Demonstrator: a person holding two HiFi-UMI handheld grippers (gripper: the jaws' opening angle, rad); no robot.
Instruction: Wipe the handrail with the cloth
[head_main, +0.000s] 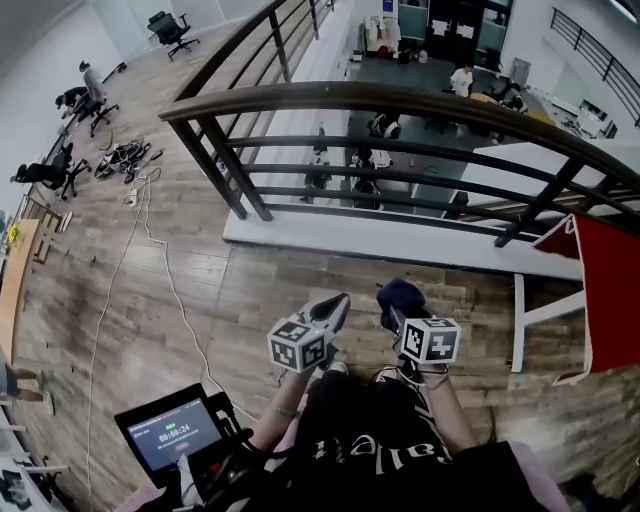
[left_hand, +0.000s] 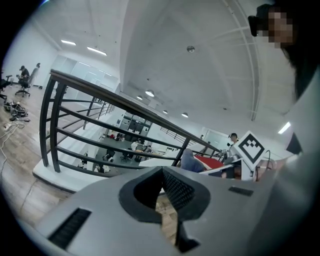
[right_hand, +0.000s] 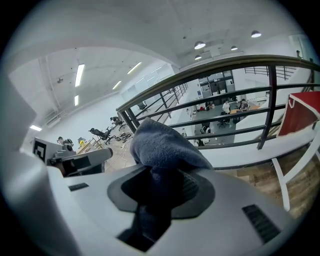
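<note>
Handrail (head_main: 400, 97): a dark curved top rail over dark bars. It crosses my head view ahead of both claws, and neither claw touches it.
Cloth (right_hand: 160, 145): dark blue-grey and bunched. It stands up out of the right claw and is well short of the rail.
Right claw (head_main: 392, 312): clenched on the cloth, with folds filling the space between its jaws.
Left claw (left_hand: 162, 172): jaws drawn together with nothing between them. I hold it low, just beside the right claw.
Left marker cube (head_main: 300, 345): carries black-and-white square patterns and no words.
Right marker cube (head_main: 432, 340): carries the same kind of pattern.
Screen (head_main: 172, 430): at lower left. I read a timer of about 00:00:24; the smaller lines are too fine to read.
Shirt (head_main: 380, 450): black with pale lettering that is only partly legible.
Floor (head_main: 200, 290): wooden planks under both claws.
</note>
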